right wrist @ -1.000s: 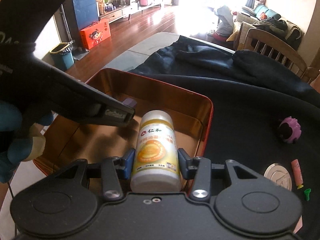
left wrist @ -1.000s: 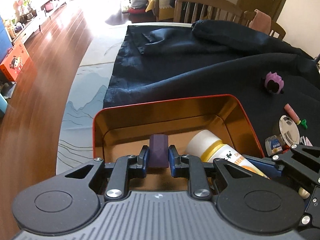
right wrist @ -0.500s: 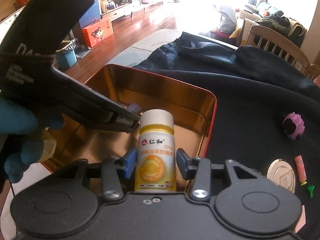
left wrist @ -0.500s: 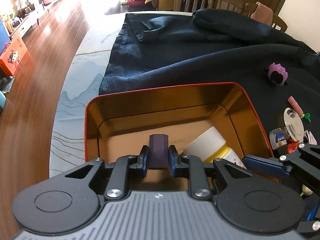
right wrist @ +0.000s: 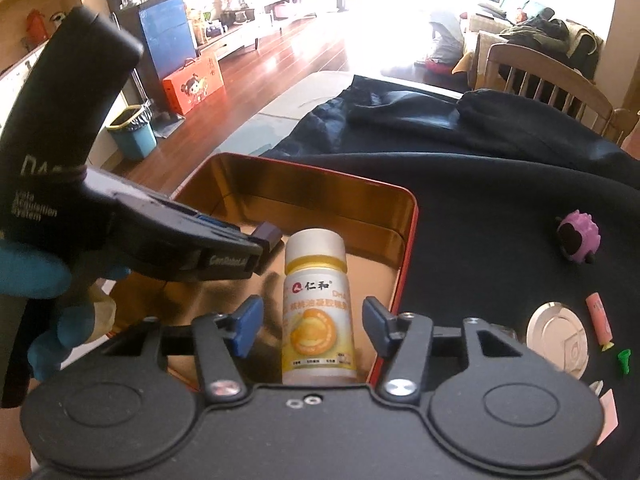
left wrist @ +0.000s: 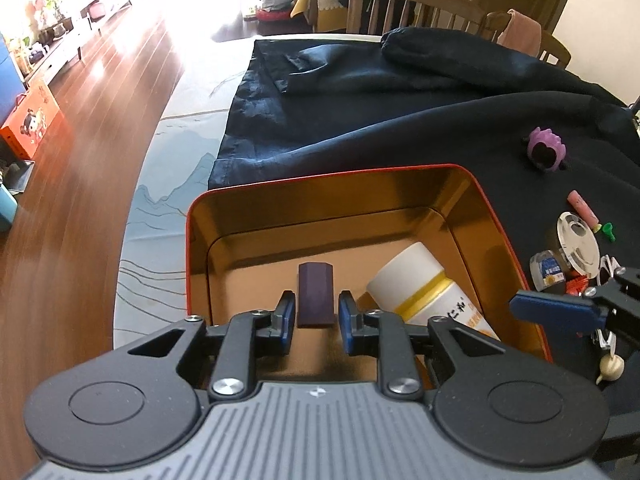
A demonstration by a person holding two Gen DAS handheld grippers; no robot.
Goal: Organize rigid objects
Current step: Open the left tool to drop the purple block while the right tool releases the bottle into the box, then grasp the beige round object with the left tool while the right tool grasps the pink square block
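Observation:
A red tin with a gold inside (left wrist: 400,188) sits on the dark cloth. My left gripper (left wrist: 316,316) is open over the tin. A dark purple block (left wrist: 315,296) lies between its fingers, free of the pads. My right gripper (right wrist: 310,322) is open too. A white and yellow pill bottle (right wrist: 316,312) lies in the tin between its fingers with gaps on both sides. The bottle also shows in the left wrist view (left wrist: 424,292). The tin's rim (right wrist: 408,240), the purple block (right wrist: 269,234) and the left gripper (right wrist: 224,256) show in the right wrist view.
A purple spiky toy (left wrist: 546,152), a pink stick (left wrist: 583,208), a round silver lid (left wrist: 578,240), a small jar (left wrist: 547,270) and a green peg (left wrist: 608,230) lie on the dark cloth (left wrist: 400,112) right of the tin. Wooden chairs (left wrist: 416,4) stand behind the table. The table edge drops to the floor on the left.
Both grippers have opened. The purple block and the pill bottle were let go into the tin. Both grippers have pulled back a little.

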